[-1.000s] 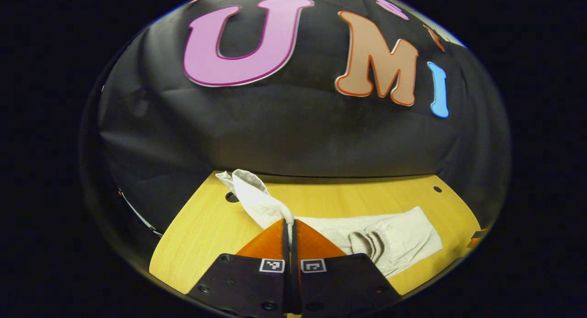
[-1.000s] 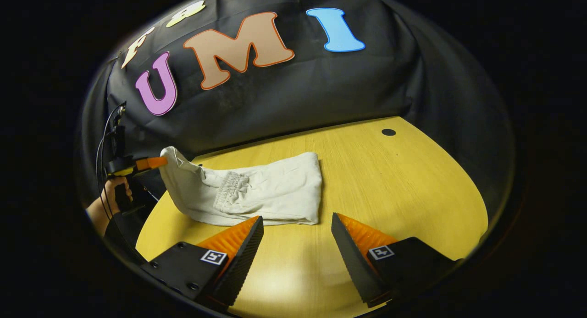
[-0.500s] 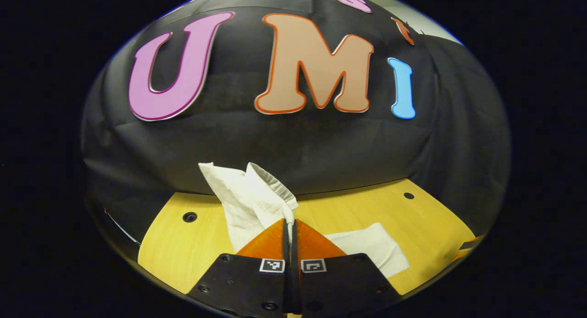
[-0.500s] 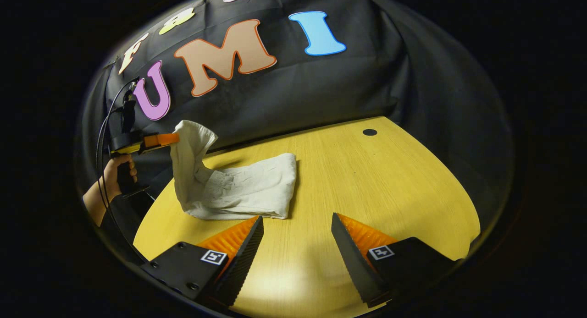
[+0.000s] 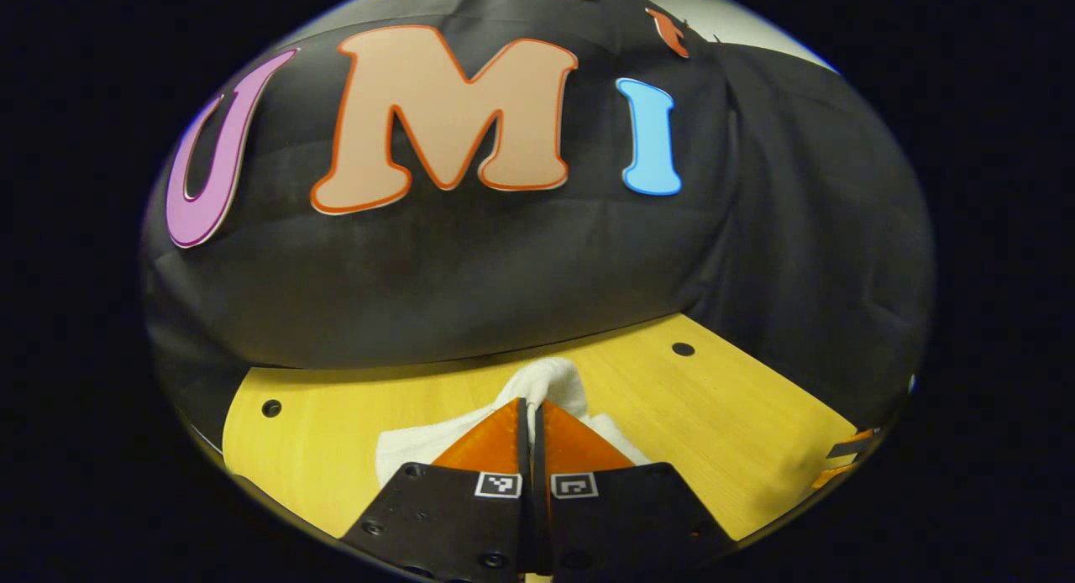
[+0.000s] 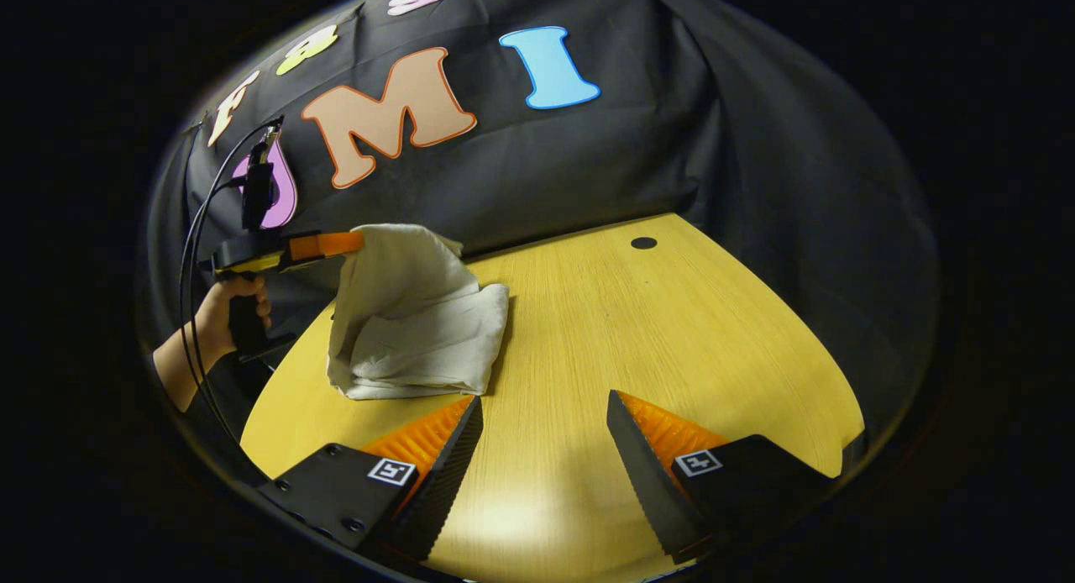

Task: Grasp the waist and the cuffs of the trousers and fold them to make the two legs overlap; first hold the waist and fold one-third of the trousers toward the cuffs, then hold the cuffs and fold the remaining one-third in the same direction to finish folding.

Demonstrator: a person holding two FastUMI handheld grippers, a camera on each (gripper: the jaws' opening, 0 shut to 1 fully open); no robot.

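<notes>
Left gripper view: fingers (image 5: 514,423) seemingly pinch trousers (image 5: 550,381) cloth between them.

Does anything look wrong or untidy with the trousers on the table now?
Nothing is damaged. The trousers are mid-fold: the left gripper holds one end raised above the table, so the cloth hangs bunched over the flat part.

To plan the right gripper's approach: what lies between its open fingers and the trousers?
Bare table, seen in the right gripper view, separates the right gripper from the trousers.

1 trousers (image 6: 416,314), 2 claws (image 5: 531,415) (image 6: 542,436), 1 table (image 6: 672,331), 1 hand (image 6: 227,306).
</notes>
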